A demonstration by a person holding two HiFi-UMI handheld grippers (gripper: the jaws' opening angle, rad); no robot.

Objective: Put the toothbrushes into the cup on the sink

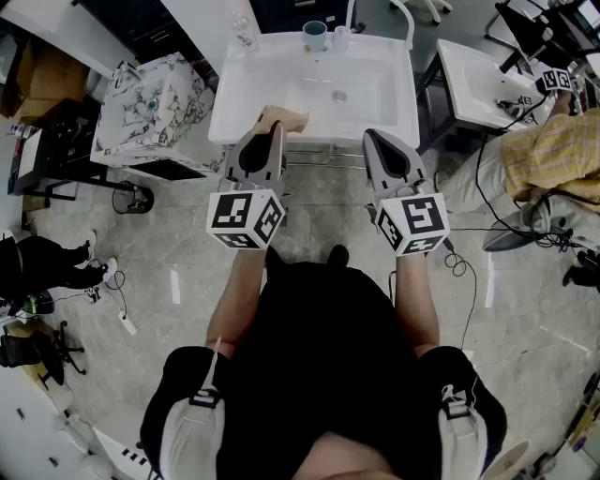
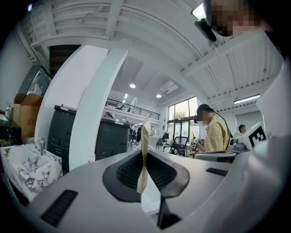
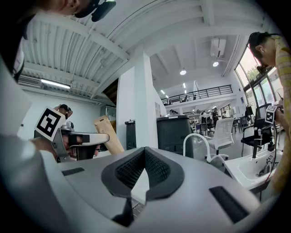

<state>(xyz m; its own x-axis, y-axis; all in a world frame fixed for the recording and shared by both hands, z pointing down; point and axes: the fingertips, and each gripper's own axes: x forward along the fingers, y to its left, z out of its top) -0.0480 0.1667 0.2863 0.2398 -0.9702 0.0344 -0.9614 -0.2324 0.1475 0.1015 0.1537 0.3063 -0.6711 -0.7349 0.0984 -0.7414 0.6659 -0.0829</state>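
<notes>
A tan paper toothbrush packet (image 1: pixel 289 119) is pinched in my left gripper (image 1: pixel 272 129), which is shut on it at the front rim of the white sink (image 1: pixel 225 117). In the left gripper view the packet (image 2: pixel 144 145) stands upright between the closed jaws of that gripper (image 2: pixel 144 159). A teal cup (image 1: pixel 315 36) stands at the sink's back edge, far from both grippers. My right gripper (image 1: pixel 377 139) hovers at the sink's front right, shut with nothing in it (image 3: pixel 144 152). From the right gripper view the packet (image 3: pixel 107 134) shows off to the left.
A clear cup (image 1: pixel 340 37) and a white faucet (image 1: pixel 405 17) are beside the teal cup; a plastic bottle (image 1: pixel 246 34) stands at the back left. A marble-patterned basin (image 1: pixel 150 98) is left, a second sink (image 1: pixel 478 80) and a person in yellow (image 1: pixel 553 159) right.
</notes>
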